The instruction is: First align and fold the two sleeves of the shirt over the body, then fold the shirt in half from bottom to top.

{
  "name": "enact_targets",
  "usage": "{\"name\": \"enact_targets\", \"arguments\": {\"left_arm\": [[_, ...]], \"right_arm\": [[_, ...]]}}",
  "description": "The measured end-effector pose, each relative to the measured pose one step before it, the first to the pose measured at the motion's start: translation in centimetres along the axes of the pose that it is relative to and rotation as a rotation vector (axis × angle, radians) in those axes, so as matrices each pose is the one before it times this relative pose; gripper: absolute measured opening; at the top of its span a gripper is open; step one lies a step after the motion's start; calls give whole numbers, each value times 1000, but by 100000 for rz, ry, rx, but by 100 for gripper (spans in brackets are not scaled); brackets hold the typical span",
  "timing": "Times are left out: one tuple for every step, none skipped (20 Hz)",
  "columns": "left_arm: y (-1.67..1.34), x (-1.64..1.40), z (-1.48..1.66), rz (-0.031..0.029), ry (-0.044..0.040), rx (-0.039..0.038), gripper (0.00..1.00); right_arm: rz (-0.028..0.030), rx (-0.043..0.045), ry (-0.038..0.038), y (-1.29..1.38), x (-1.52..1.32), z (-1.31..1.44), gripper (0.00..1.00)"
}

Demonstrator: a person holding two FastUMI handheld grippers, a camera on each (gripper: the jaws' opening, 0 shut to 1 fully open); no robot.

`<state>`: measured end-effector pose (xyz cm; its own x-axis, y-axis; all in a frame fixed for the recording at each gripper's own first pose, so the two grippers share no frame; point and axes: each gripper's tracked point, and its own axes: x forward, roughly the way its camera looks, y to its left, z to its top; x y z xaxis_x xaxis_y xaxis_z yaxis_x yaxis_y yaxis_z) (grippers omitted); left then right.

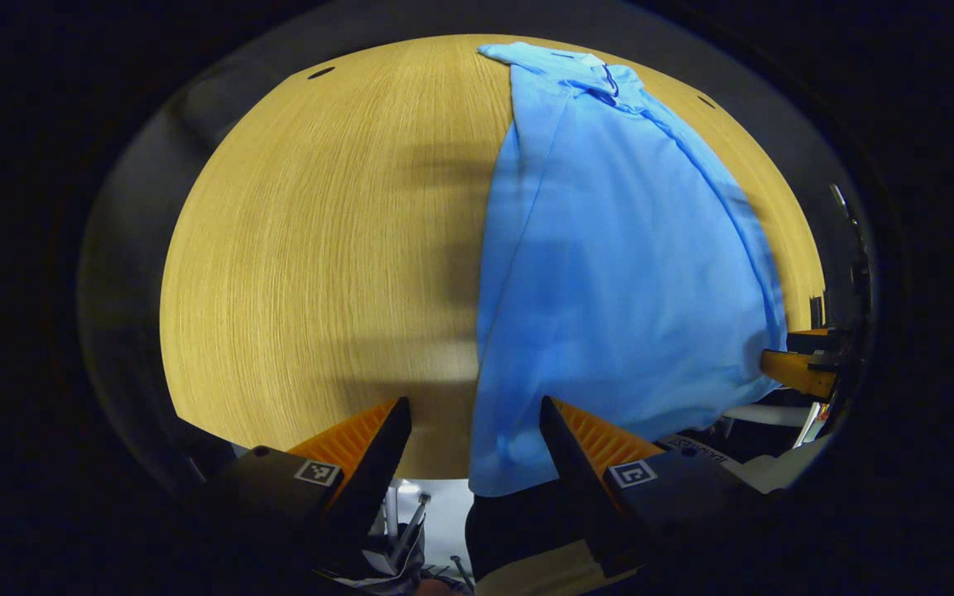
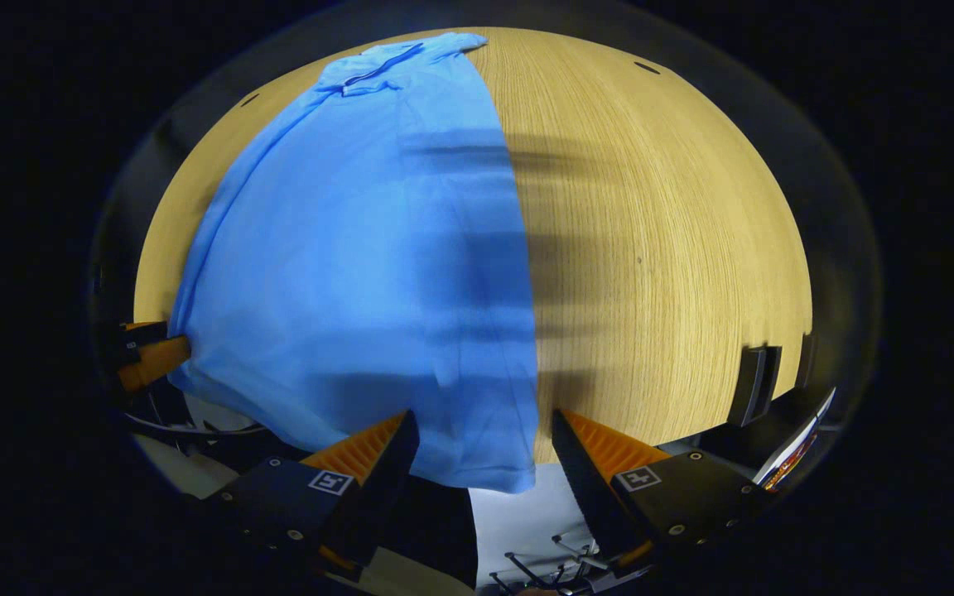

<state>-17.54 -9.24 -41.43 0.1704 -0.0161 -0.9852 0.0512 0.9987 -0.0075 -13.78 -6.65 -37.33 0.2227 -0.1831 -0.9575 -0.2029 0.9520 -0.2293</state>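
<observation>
— Wood-grain table (image 1: 295, 273) is filling the middle of both views, pale and bare beside the cloth. What is sitting nearest you?

— In the left gripper view, my left gripper (image 1: 474, 430) is sitting at the bottom of the frame with its fingers standing wide apart, pinching nothing. The near hem of the blue shirt (image 1: 609, 281) is hanging off the table edge right between them, nearer the right-hand finger.

— And the other side?

— In the right gripper view, my right gripper (image 2: 485, 443) is gaping just as wide at the bottom. The shirt's (image 2: 361, 265) lower corner is drooping between its fingers, nearer the left-hand one; I cannot tell whether it is touching either.

— Where is the shirt lying farther off?

— It is stretching away as a long narrow panel, collar at the far end, toward the upper middle of each frame. Shadow bands are crossing it and the wood. The other gripper is peeking in at the frame's side by the hem.
</observation>
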Motion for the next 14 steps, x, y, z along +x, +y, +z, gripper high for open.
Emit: {"name": "enact_targets", "arguments": {"left_arm": [[-197, -47, 99, 10, -980, 354, 100], [-109, -85, -15, 187, -134, -32, 100], [-46, -22, -121, 74, 435, -8, 100], [-191, -68, 40, -215, 484, 777, 100], [-308, 28, 265, -608, -1283, 737, 99], [-526, 96, 388, -546, -1122, 699, 65], [-554, -231, 337, 312, -2470, 1335, 32], [-310, -97, 14, 1500, -2978, 4806, 11], [36, 43, 28, 1950, -743, 4901, 7], [-155, 75, 192, 2013, -1177, 2731, 6], [-156, -41, -25, 562, 1243, 849, 6], [-224, 81, 208, -1867, 882, -2036, 6], [-418, 36, 516, -3134, 1077, -4148, 6], [354, -226, 1143, -1993, -368, -3246, 6]], "right_arm": [[-106, 1393, 26, -71, -70, -93, 98], [-188, 950, 207, -29, -45, -89, 98], [-104, 546, 405, 109, 9, -23, 99], [87, 1266, 676, 167, -42, -110, 98], [87, -552, 293, 210, 104, 3, 93], [548, -1890, -891, 395, -140, 47, 77], [1374, 183, -1236, 547, 89, 2, 52], [1973, 2115, -1093, 708, -113, 52, 27], [1572, -848, 77, 355, 18, 43, 2], [957, -35, 327, 301, -48, -49, 1], [1757, 1262, 947, 265, -112, -50, 1], [1348, 792, 178, 267, -177, 283, 0], [914, 665, -794, 28, -405, 646, 1], [492, 481, -2138, -168, -614, 1302, 0]]}}
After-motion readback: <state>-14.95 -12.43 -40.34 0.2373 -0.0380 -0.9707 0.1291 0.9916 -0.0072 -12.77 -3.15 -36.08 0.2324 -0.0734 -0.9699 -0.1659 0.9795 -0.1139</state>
